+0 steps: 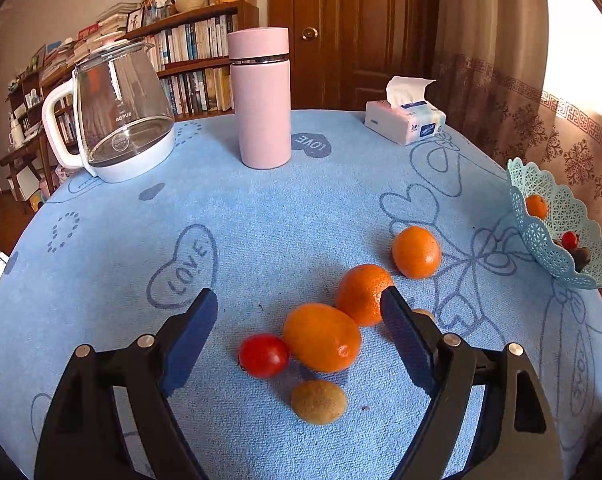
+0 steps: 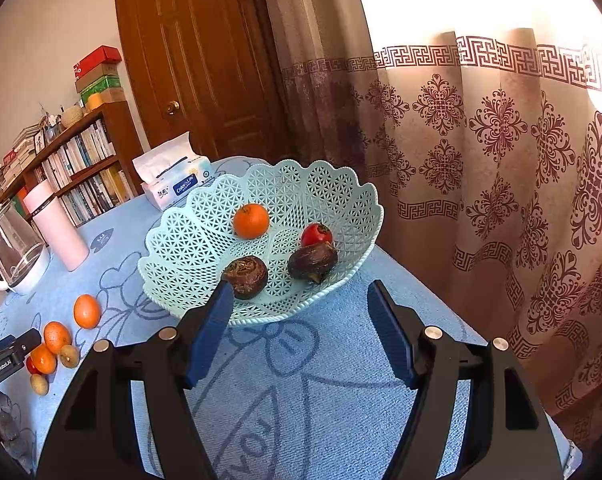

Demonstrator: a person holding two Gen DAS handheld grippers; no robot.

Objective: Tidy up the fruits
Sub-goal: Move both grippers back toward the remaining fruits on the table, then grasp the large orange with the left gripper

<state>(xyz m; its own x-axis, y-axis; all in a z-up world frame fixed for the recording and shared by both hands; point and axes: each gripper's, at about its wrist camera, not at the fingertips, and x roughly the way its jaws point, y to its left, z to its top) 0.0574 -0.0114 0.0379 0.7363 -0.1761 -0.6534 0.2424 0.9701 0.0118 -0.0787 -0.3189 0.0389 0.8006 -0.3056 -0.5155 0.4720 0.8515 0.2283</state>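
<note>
Left hand-held gripper [image 1: 299, 300]: jaws wide apart, nothing gripped. It hangs over a cluster of loose fruit on the bench [image 1: 261, 220], which is covered with a blue cloth printed with hearts. Between the blue pads lie an oval orange fruit [image 1: 322, 338], a small red tomato [image 1: 263, 355] touching its left side, and a brown kiwi-like fruit [image 1: 319, 401] nearest the camera. A second orange [image 1: 361, 294] sits just behind the oval one; the right pad overlaps its edge in this view, and whether they touch cannot be told. A third orange [image 1: 416, 252] lies apart, further toward the basket. In the right wrist view one more small brown fruit [image 2: 69, 356] shows beside the cluster.

Right hand-held gripper [image 2: 301, 294]: jaws partly open, empty, held just in front of the pale turquoise lattice basket [image 2: 189, 240], which stands on the bench near the curtain side. The left pad tip overlaps the basket's near rim in the picture; contact cannot be told.

Basket contents: one small orange [image 2: 251, 221], one red tomato [image 2: 316, 234], and two dark brown-purple fruits [image 2: 247, 277] [image 2: 313, 261], the second lying against the tomato.

Far side of the bench: glass kettle [image 1: 117, 112] with white handle, pink flask [image 1: 263, 98] upright, tissue pack [image 1: 405, 118]. Bookshelf, wooden door and patterned curtain behind.
</note>
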